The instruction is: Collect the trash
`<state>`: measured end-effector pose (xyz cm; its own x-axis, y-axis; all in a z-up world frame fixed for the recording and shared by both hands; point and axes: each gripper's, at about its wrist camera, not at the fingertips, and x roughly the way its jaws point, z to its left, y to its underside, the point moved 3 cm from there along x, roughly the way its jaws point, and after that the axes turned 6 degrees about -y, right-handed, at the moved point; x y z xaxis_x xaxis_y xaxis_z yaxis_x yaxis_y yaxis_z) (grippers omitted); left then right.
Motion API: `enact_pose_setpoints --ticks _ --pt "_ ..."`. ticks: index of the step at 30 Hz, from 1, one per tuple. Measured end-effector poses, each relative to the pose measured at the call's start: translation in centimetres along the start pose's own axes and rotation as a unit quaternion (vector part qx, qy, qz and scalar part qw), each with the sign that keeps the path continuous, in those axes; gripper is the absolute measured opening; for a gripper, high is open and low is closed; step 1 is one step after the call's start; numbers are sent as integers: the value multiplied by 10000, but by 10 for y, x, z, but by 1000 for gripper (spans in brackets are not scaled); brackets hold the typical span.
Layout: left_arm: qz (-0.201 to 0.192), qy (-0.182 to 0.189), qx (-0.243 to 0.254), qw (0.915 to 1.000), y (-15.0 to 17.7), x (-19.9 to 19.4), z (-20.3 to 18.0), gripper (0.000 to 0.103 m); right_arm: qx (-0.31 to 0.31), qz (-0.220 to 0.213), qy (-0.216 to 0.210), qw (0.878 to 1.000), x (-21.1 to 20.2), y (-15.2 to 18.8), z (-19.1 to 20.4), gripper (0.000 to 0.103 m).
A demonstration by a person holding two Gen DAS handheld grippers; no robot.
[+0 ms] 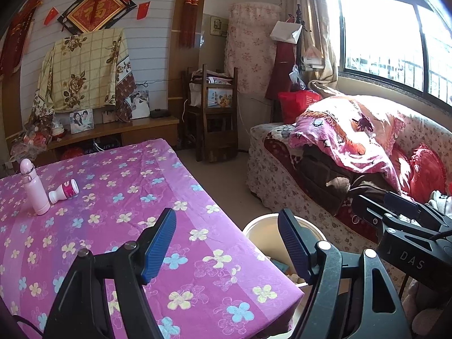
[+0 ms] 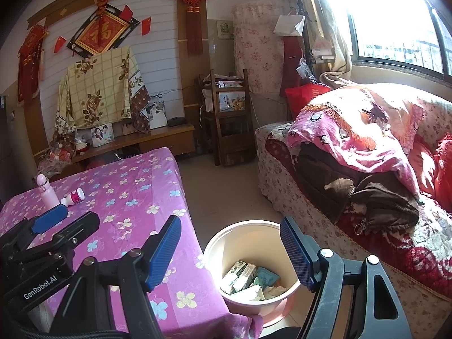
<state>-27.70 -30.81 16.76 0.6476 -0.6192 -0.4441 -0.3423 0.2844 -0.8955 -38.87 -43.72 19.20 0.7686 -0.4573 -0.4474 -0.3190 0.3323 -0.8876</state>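
both my left gripper [image 1: 226, 243] and right gripper [image 2: 230, 250] gape empty; reaching far left, i could topple the upright pale pink bottle [image 1: 33, 188] beside the fallen white-and-magenta bottle [image 1: 63, 191].

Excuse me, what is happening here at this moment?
A person holds two grippers, clearing trash. The left gripper and right gripper are both open and empty. The bin on the floor beside the table already holds cartons and paper. A small bottle lies by an upright pink flask on the table.
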Motion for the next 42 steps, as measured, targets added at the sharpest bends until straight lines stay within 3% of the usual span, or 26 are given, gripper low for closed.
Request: enact_pose_setpoints --ticks 42 --pt "106 -13 69 9999 5 5 2 75 -10 101 -27 9999 9 3 -1 76"
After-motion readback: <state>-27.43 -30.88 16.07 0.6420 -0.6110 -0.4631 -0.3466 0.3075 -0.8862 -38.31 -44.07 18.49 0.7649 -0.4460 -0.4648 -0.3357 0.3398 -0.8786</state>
